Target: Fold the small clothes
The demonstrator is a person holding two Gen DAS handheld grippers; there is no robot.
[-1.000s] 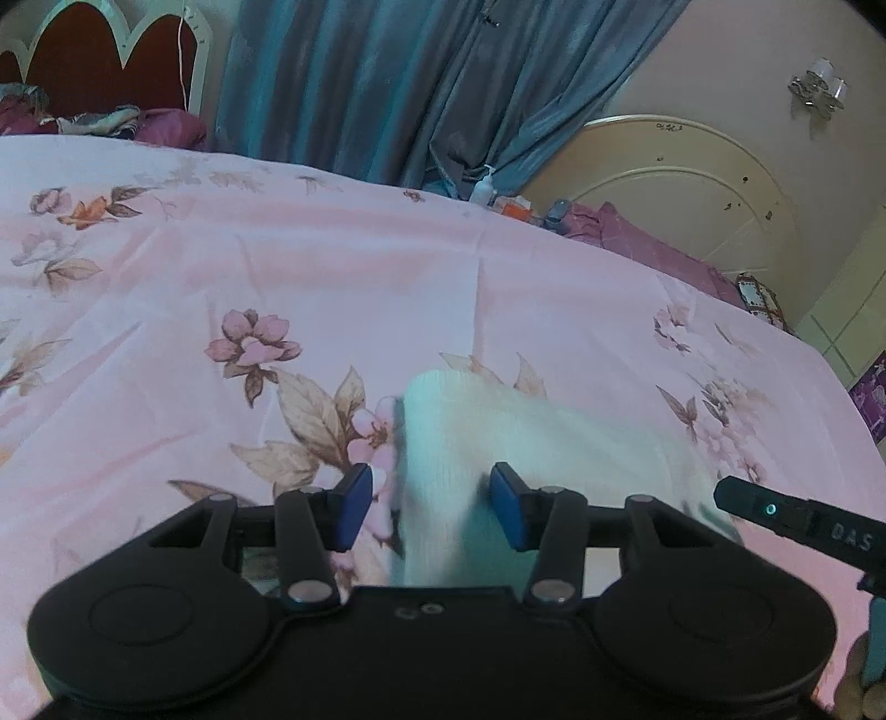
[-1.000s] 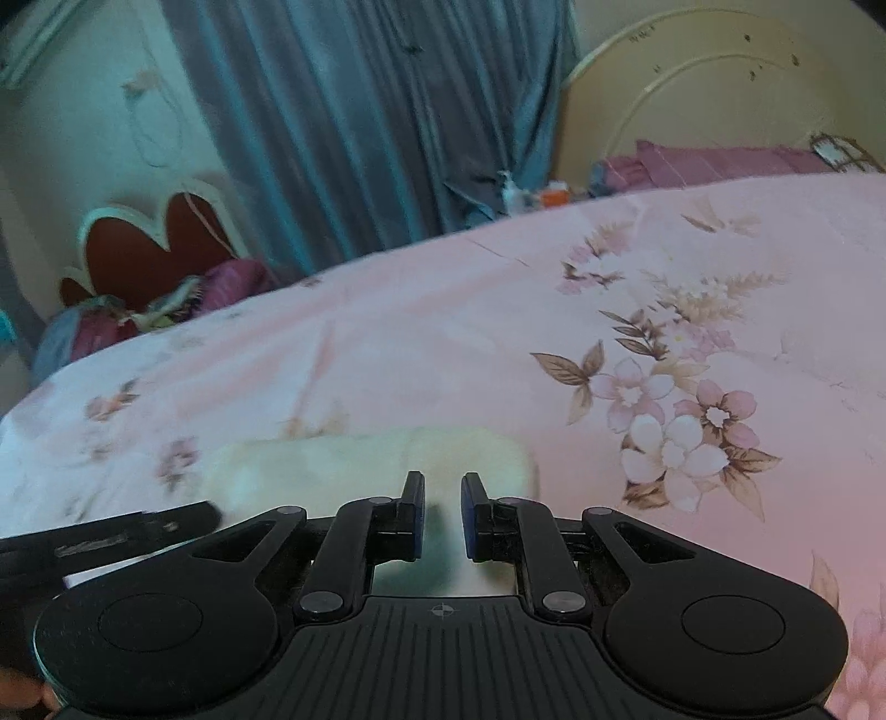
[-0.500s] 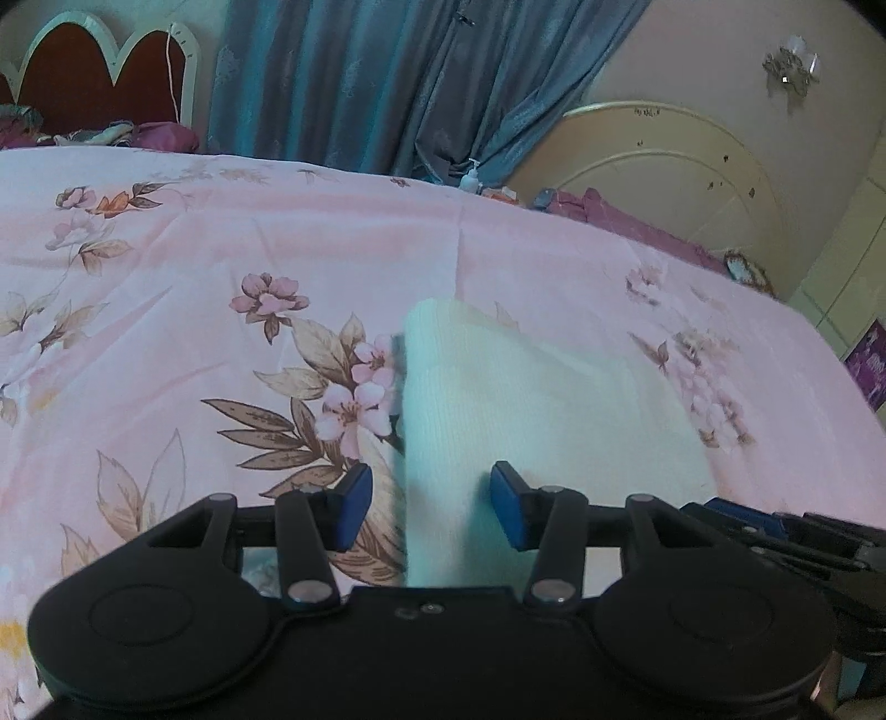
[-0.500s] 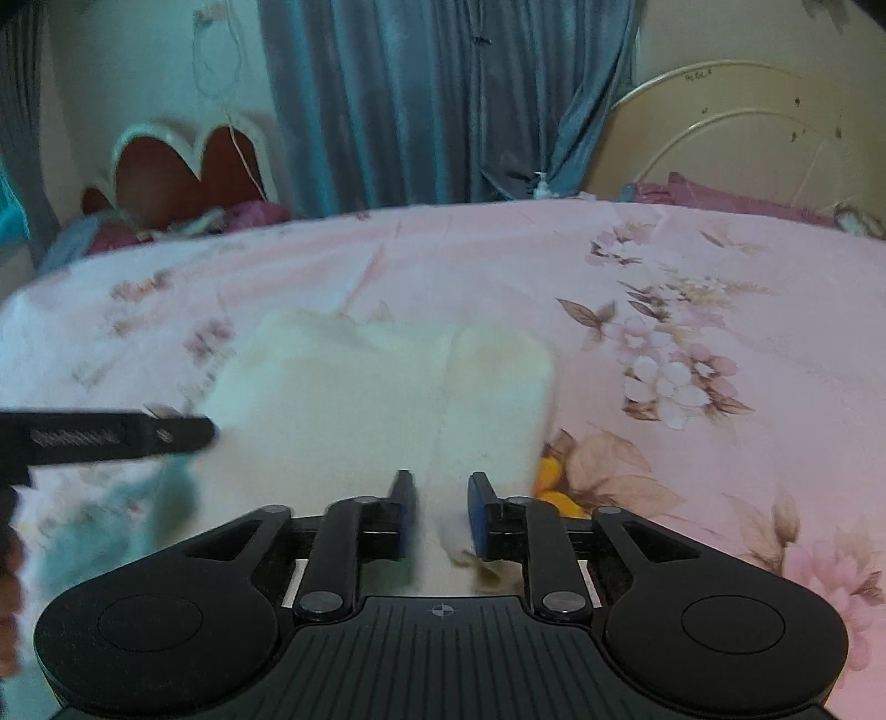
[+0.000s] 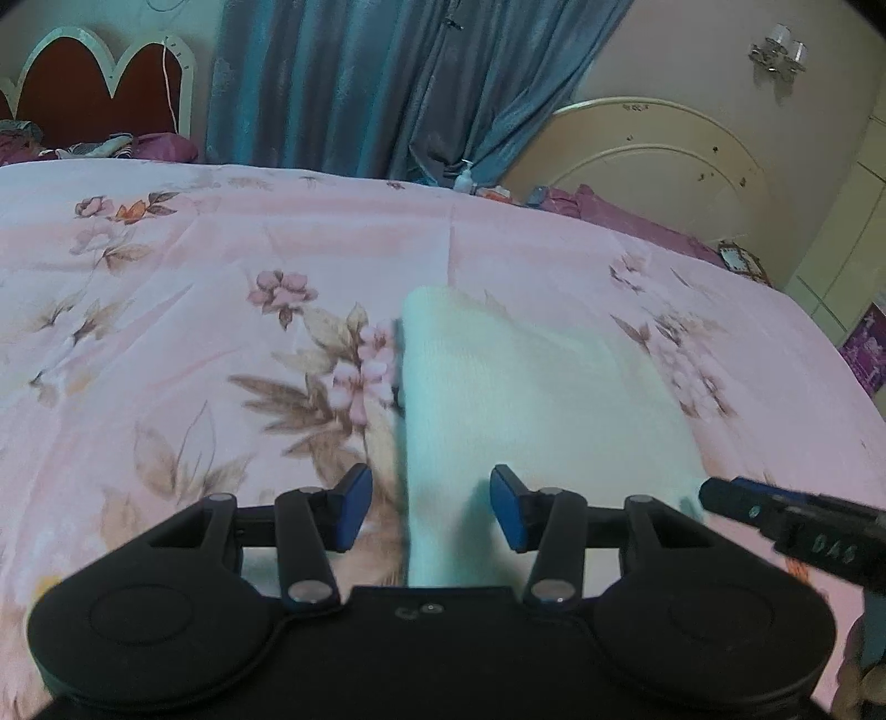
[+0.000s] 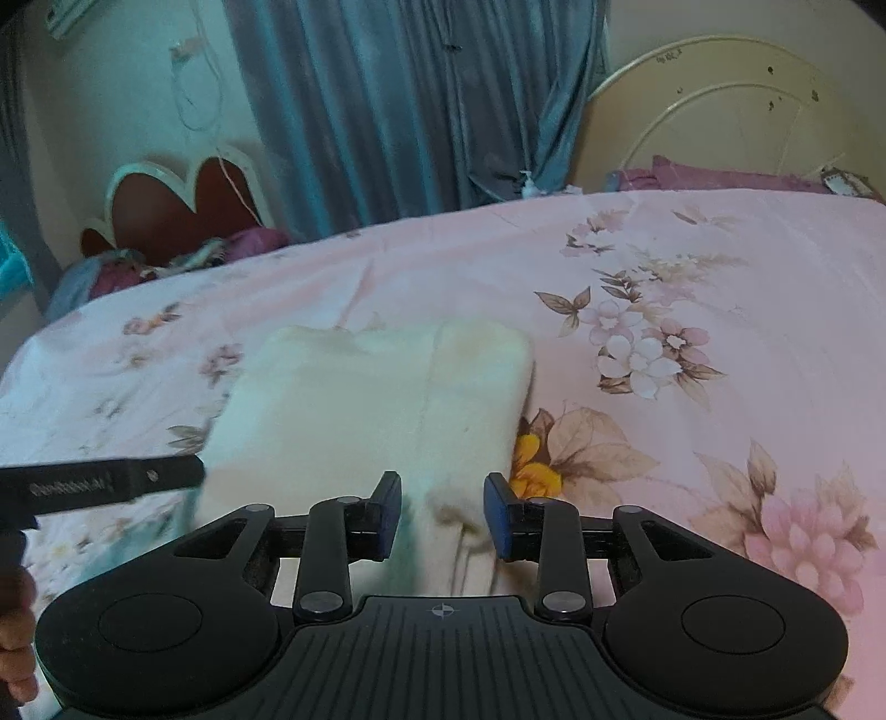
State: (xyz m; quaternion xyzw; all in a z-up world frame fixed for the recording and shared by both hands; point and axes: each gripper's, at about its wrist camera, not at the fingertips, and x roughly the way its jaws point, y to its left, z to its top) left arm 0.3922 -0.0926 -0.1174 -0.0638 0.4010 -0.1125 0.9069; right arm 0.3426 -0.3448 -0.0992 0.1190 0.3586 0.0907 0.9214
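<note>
Both claws are spread wide, nothing pinched between the blue pads. The left claw (image 5: 431,508) points forward and level, and the right claw (image 5: 797,526) pokes in at its right side. From the right claw (image 6: 442,515), the left claw (image 6: 105,483) sits off to the left (only its tip shows).

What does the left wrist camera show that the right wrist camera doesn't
Only the left wrist view shows the wall lamp and the left gripper, open. Only the right wrist view shows the orange flower beside the garment and the right gripper, open. Both share the cream folded garment, pink floral bedsheet, blue curtain and red headboard.
</note>
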